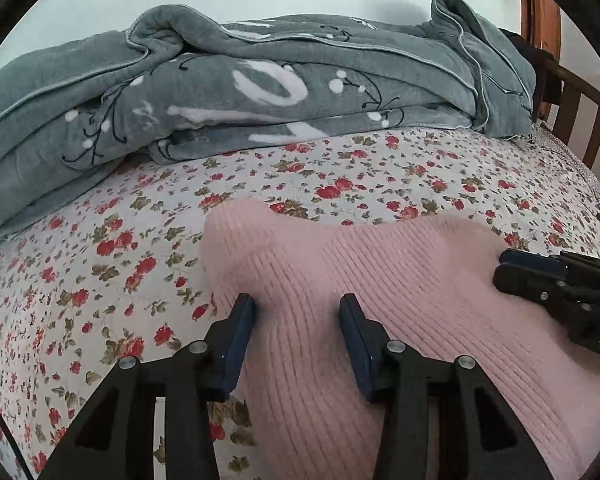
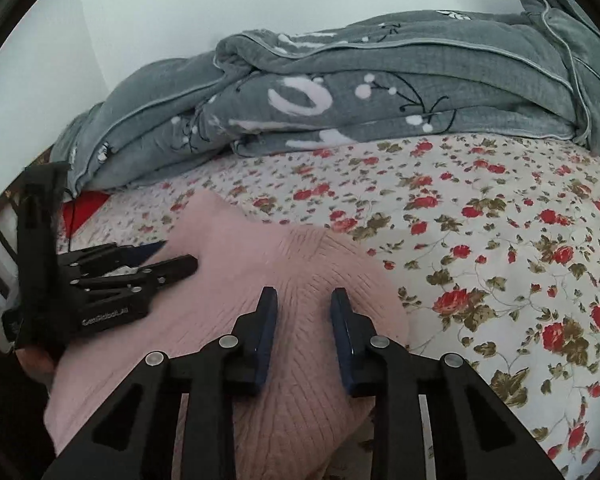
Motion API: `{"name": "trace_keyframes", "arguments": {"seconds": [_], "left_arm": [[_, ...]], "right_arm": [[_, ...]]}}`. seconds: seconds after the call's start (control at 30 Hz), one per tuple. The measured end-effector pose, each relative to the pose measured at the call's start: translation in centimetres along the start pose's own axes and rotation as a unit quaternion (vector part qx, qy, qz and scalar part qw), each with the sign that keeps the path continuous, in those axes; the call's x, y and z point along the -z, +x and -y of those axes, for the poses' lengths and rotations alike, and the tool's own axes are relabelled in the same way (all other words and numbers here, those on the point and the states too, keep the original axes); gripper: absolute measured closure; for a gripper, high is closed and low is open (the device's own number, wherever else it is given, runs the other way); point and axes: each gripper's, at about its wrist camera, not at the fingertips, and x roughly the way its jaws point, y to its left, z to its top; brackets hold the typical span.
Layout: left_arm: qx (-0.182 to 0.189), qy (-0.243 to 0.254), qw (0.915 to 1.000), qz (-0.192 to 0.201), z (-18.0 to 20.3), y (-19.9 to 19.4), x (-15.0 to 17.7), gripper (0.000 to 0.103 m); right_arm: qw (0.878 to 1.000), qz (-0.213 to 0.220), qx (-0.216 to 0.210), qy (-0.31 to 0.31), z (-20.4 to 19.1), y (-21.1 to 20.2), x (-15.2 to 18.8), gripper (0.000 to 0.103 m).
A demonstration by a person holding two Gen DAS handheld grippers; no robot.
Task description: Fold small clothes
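- The left tool (image 1: 296, 308) is seen angled downward over a pink ribbed knitted garment (image 1: 380, 280) that lies on the bed, on a white bedsheet printed with red roses (image 1: 100, 260).
- Its two blue-padded fingers (image 1: 242, 320) are held apart, with a raised ridge of the pink knit lying between them; whether the pads press on the fabric cannot be told, so it cannot be said whether the knit is pinched.
- The right tool (image 2: 304, 304) is likewise tilted down over the same garment, nearer its right edge, and its blue pads (image 2: 268, 316) stand a little closer together, with a bunched fold of knit between them; contact with the fold cannot be confirmed.
- In the left wrist view the right tool is seen from the side at the right edge, its tips resting on or just above the knit; the jaws there look nearly together.
- The garment's near part is hidden beneath both tools' black frames and is cut off at the lower border, so its full shape cannot be made out.
- A rumpled grey blanket with white flower shapes (image 1: 260, 80) is heaped at the back of the bed, against a pale wall.
- A brown wooden bed rail (image 1: 580, 120) is cut off at the right edge of the left wrist view.
- A small red item (image 2: 86, 204) is partly hidden under the blanket's edge in the right wrist view.
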Motion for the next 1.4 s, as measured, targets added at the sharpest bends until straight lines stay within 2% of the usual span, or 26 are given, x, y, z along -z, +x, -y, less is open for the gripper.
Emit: {"name": "trace_keyframes", "arguments": {"seconds": [0.2,0.33,0.63,0.77,0.87,0.97,1.03,1.1,1.17,1.2,1.27,1.33,1.4], "left_arm": [[-0.018,-0.004,0.9998,0.007,0.0,0.0,0.6,0.049],[-0.015,-0.018,0.9997,0.001,-0.6,0.4,0.6,0.041],[-0.01,-0.036,0.9993,0.001,-1.0,0.3,0.8,0.038],[-0.02,-0.009,0.9997,0.013,0.4,-2.3,1.4,0.039],[-0.007,0.021,0.9992,0.032,2.8,-5.6,2.7,0.039],[-0.004,0.045,0.9978,0.048,5.3,-8.6,4.2,0.038],[0.0,0.042,0.9981,0.044,6.4,-9.8,5.2,0.038],[-0.005,0.024,0.9987,0.044,6.7,-10.5,6.2,0.038],[0.002,0.001,0.9994,0.035,6.5,-10.7,7.1,0.037],[0.009,-0.01,0.9994,0.03,6.4,-10.8,7.6,0.035],[0.005,-0.015,0.9995,0.027,6.5,-11.3,8.5,0.034],[-0.005,-0.013,0.9997,0.018,6.7,-11.6,9.5,0.034],[0.001,-0.037,0.9993,0.005,6.3,-12.1,10.2,0.034]], "right_arm": [[1.0,0.005,0.007,-0.004,-0.2,0.3,0.0,0.076],[1.0,0.004,0.007,-0.003,-0.2,0.3,0.0,0.076],[1.0,0.004,0.01,-0.005,-0.4,0.3,0.1,0.074],[1.0,0.003,-0.004,0.008,-0.2,-1.1,-0.2,0.072],[0.999,0.036,-0.002,-0.001,-1.2,-4.4,0.3,0.072],[0.996,0.061,-0.044,-0.043,-3.9,-7.8,2.4,0.072],[0.993,0.069,-0.056,-0.083,-5.8,-9.1,4.2,0.071],[0.988,0.068,-0.033,-0.135,-7.7,-9.3,6.5,0.071],[0.987,0.047,0.004,-0.153,-7.8,-8.3,8.0,0.072],[0.988,0.036,0.019,-0.149,-7.5,-7.8,8.7,0.072],[0.991,0.044,0.02,-0.128,-6.7,-8.2,9.3,0.073],[0.993,0.037,0.035,-0.11,-6.4,-8.8,9.2,0.08],[0.994,0.029,0.048,-0.094,-6.3,-9.7,9.1,0.085]]}}
